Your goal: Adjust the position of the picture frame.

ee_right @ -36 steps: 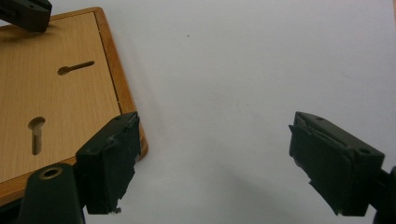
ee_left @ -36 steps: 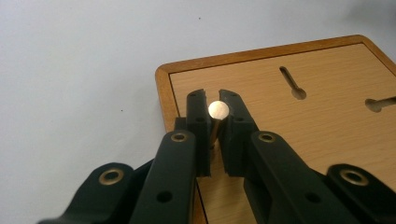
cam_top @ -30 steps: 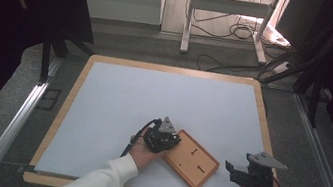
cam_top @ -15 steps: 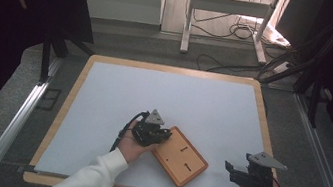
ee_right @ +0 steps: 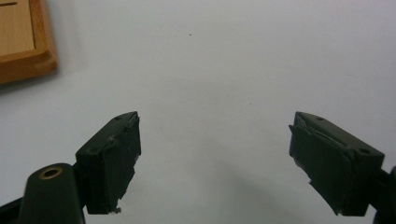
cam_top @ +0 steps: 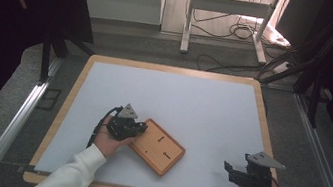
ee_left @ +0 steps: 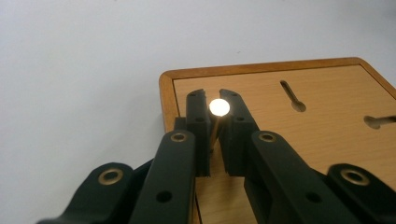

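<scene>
The left gripper (cam_top: 134, 130) is pinching a slim brass-coloured metal pin with a round shiny head (ee_left: 219, 108) between nearly closed jaws, and over the past second it has been sliding toward nine o'clock across the white table mat (cam_top: 192, 108). The flat, tan rectangular wooden board with two keyhole slots (cam_top: 160, 146) has been travelling with it, turning a little, so its corner is sitting at about three o'clock of the gripper, right under the jaws. This suggests the pin is being carried over the board toward a slot. The right gripper (cam_top: 229, 169) is resting at five o'clock of the table, its jaws standing wide and holding nothing.
</scene>
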`<state>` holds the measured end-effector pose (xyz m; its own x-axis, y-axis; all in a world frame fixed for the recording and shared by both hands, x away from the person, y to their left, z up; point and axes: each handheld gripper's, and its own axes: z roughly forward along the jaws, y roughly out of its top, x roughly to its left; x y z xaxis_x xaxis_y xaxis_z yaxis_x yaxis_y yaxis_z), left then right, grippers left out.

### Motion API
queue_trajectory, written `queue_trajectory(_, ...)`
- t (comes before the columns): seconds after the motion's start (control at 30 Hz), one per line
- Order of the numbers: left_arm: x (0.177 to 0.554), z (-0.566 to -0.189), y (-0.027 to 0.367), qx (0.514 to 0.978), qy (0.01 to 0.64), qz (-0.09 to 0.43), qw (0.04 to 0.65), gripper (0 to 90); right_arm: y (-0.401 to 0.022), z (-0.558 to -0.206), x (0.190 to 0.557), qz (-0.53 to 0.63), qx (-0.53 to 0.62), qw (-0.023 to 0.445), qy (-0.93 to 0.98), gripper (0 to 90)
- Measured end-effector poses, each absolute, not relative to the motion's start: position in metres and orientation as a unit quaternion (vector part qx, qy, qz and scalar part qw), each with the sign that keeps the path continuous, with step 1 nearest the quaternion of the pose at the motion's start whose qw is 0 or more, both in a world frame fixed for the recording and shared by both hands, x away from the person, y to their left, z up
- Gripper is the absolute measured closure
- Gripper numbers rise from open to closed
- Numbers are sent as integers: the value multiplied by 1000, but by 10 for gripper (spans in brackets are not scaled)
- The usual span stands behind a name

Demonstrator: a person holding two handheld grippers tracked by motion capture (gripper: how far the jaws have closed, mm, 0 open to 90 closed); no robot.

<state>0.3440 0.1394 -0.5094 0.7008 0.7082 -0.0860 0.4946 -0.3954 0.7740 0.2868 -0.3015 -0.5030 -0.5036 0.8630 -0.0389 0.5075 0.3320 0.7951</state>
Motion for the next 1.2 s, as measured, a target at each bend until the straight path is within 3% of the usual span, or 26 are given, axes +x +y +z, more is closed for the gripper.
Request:
queue_trajectory(0.4, 351, -526, 145, 811, 377, 104, 435, 800, -301, -503, 286, 379, 433, 236, 783, 171)
queue_trajectory(0.57, 347, -519, 147, 804, 381, 125, 439, 511, -299, -503, 286, 382, 429, 235, 784, 170)
queue_trajectory(0.77, 342, -517, 152, 807, 382, 120, 434, 293, -298, -503, 285, 382, 422, 234, 788, 165)
queue_trajectory(1.07, 331, -510, 163, 806, 383, 119, 435, 270, -292, -503, 285, 386, 414, 231, 791, 166)
queue_trajectory(1.2, 324, -511, 168, 812, 381, 122, 426, 271, -282, -500, 285, 393, 392, 216, 803, 252)
